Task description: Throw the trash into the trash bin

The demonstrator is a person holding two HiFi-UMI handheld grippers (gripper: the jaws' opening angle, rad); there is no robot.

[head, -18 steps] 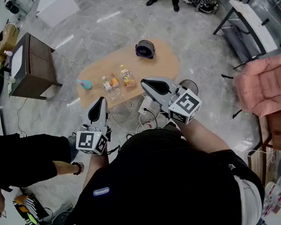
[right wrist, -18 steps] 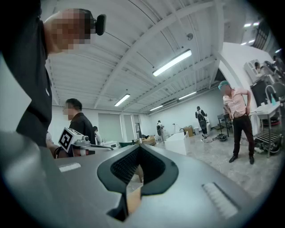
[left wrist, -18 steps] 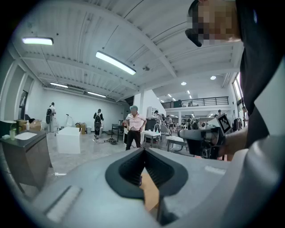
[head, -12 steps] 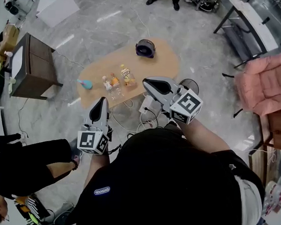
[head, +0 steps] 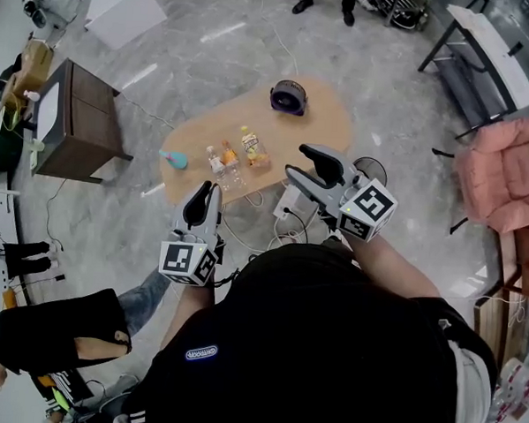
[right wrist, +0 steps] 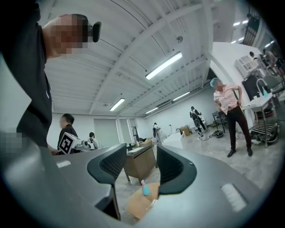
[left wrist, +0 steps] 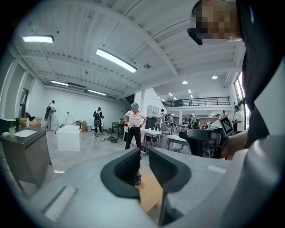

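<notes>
A low oval wooden table stands on the floor ahead of me. On it are a dark round trash bin, three small bottles and a blue object. My left gripper hangs short of the table's near edge, with its jaws a narrow gap apart and nothing between them. My right gripper hovers by the table's near right edge, open and empty. Between the right jaws I see the table corner and the blue object.
A brown cabinet stands left of the table and a white box lies beyond it. Cables and a power strip lie under the near edge. A pink chair is at right. A bystander crouches lower left.
The head view has shifted, so the table sits a little further right. Both grippers stay in front of me, short of the table. The bystander at lower left has moved downward.
</notes>
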